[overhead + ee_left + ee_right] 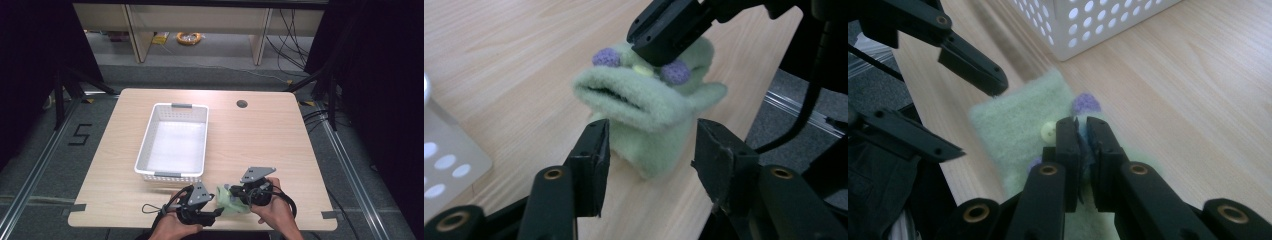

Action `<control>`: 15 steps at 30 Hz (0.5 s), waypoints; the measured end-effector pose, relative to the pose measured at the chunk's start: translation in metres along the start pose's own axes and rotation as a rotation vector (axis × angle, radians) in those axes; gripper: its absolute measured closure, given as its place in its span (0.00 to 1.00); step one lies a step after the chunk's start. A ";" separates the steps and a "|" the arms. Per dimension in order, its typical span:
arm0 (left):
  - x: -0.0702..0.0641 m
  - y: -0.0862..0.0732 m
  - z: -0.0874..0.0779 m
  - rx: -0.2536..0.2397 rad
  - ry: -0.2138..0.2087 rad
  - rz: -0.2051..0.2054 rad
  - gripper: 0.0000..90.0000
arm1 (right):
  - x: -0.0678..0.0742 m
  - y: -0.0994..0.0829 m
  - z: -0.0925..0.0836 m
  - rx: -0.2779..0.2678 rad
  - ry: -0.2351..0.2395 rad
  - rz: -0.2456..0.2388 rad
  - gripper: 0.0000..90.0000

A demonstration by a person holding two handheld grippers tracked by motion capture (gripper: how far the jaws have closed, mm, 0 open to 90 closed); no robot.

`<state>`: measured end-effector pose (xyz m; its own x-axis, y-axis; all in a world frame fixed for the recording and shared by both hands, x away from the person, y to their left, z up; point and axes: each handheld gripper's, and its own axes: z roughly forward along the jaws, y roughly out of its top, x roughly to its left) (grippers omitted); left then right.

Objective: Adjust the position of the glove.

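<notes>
The green puppet (231, 200) lies on the worktop (260, 135) near its front edge, between the 2 hands and just in front of the white basket (150, 145), which is empty.

The right tool (1082, 137) is clamped on the puppet's head, pinching the fleece between the 2 purple eyes, beside the yellow button. In the left gripper view that same tool (664, 35) comes down from above onto the top of the head, with the wide mouth facing the camera.

The left tool (651, 150) stands half open, a jaw on either side of the puppet's lower body, the end away from the head. The pads look apart from the fleece, so it grips nothing yet.

The puppet's long axis runs roughly from one tool to the other: head at the right tool, hem at the left. So the left tool likely needs only to close where it is. The basket lies beyond the puppet and a little left, its near end close by, so a lift would carry the puppet forward and left.
</notes>
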<state>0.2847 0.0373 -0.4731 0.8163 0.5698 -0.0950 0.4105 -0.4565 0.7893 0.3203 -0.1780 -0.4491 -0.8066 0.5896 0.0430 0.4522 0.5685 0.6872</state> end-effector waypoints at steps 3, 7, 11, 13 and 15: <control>0.000 0.003 0.003 -0.010 0.005 0.025 0.62 | 0.001 0.002 -0.002 0.006 0.009 -0.012 0.95; 0.000 0.005 0.005 -0.030 0.005 0.029 0.71 | 0.002 0.001 -0.004 0.007 0.001 0.004 0.95; 0.003 0.008 0.005 -0.015 0.020 0.037 0.86 | 0.003 0.000 -0.005 -0.008 0.004 0.023 0.95; 0.006 0.009 0.005 -0.009 0.007 0.034 0.88 | 0.002 -0.002 -0.006 -0.016 -0.002 0.016 0.95; 0.009 0.012 0.006 -0.023 0.000 0.015 0.88 | 0.003 -0.003 -0.008 -0.009 0.003 0.026 0.95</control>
<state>0.2995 0.0330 -0.4685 0.8222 0.5631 -0.0828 0.3886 -0.4492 0.8045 0.3130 -0.1824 -0.4453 -0.7958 0.6023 0.0627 0.4694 0.5480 0.6923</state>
